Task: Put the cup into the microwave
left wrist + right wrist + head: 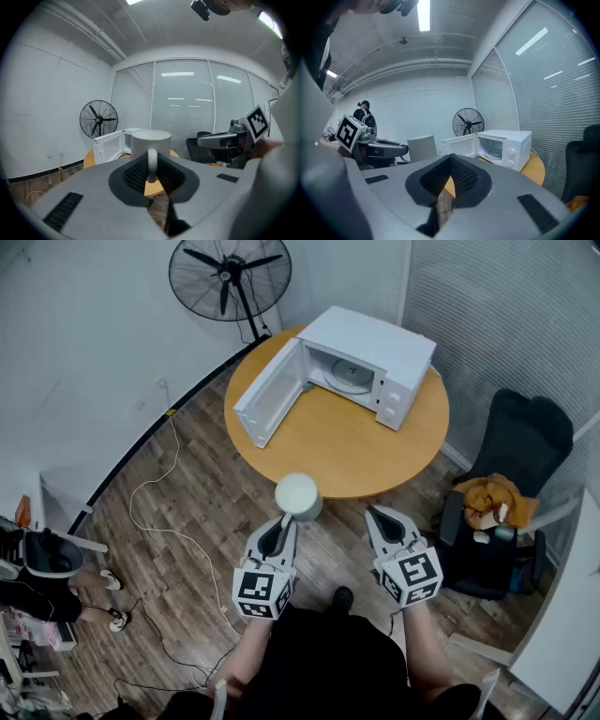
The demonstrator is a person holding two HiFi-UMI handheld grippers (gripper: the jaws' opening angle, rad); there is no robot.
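My left gripper (287, 518) is shut on the handle of a white cup (298, 496), held upright in the air short of the near edge of the round wooden table (366, 451). In the left gripper view the cup (150, 142) stands just beyond the jaws, its handle pinched between them. The white microwave (370, 360) sits at the table's far side with its door (270, 394) swung wide open to the left and the glass turntable showing inside. My right gripper (378, 517) hovers level with the left one, shut and empty. In the right gripper view the cup (422, 148) and the microwave (506, 147) appear ahead.
A black standing fan (230, 275) is behind the table by the wall. A dark office chair (511, 465) with an orange-brown bundle on it stands at the right. A white cable (167, 512) trails over the wooden floor at the left, near a person (37, 568).
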